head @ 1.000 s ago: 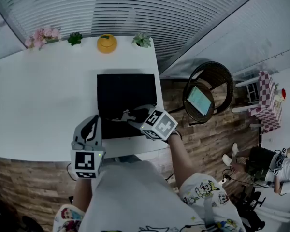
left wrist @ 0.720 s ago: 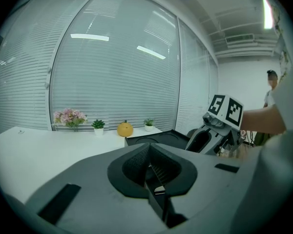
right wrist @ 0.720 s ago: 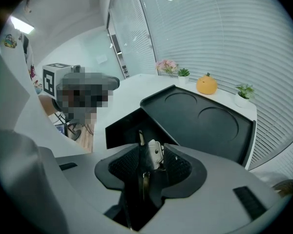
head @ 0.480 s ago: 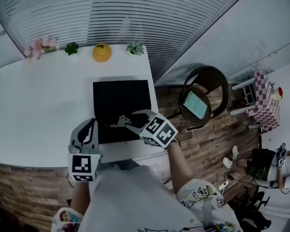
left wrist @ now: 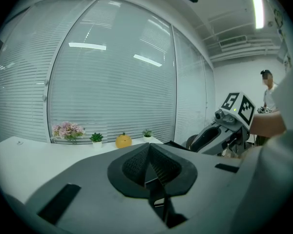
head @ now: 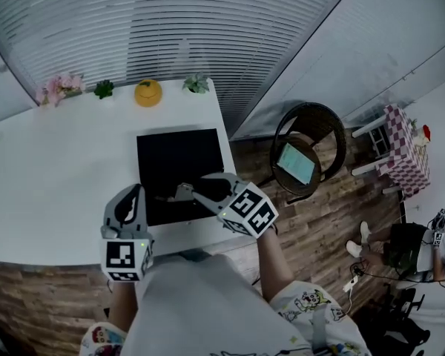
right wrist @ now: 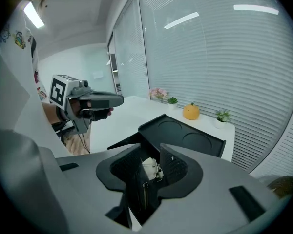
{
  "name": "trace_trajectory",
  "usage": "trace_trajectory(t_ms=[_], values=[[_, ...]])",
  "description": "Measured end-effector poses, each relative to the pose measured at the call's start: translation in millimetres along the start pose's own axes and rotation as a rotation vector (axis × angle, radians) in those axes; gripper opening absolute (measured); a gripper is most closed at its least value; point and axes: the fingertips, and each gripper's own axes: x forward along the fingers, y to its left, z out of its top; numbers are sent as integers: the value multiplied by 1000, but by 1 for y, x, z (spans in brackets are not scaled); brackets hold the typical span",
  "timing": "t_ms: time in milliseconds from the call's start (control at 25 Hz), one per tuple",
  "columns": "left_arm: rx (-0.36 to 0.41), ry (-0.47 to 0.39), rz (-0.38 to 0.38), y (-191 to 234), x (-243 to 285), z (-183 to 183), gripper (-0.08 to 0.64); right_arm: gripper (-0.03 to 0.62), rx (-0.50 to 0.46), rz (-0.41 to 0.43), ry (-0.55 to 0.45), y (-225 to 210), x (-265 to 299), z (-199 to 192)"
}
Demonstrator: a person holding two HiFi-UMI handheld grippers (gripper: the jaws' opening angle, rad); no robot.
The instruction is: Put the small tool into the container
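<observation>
Two ribbed pads (right wrist: 173, 167) of the right gripper (right wrist: 151, 155) are closing on the small tool (right wrist: 149, 168). It is a pale lump standing between them and, as far as I can judge, not yet clamped, low over the near part of the black tray (right wrist: 205, 143), the likely container, on the white table (head: 59, 162). One-sided contact, should a pad reach it first, could tip it or flick it toward the table's close edge and onto the floor. Left gripper (left wrist: 147, 152) hovers alongside, jaws together on nothing.

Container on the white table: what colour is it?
The container is plain black; the head view shows it best.
</observation>
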Motion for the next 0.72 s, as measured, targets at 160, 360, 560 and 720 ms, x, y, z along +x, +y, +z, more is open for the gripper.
trace_trajectory(t_ms=[160,360,560,720], values=[[10,-21,-9,-5,-2,9,5,92,21,-52,-94,-2,-20,12],[28,-38,-37,-16,-3,18,5,61,59,-119,-222,-5,-48,23],[32,-49,-67,-30,-6,23,5,35,92,-199,-336,-6,-75,28],[37,-50,-85,-37,-9,23,5,18,97,-256,-396,-4,-90,28]])
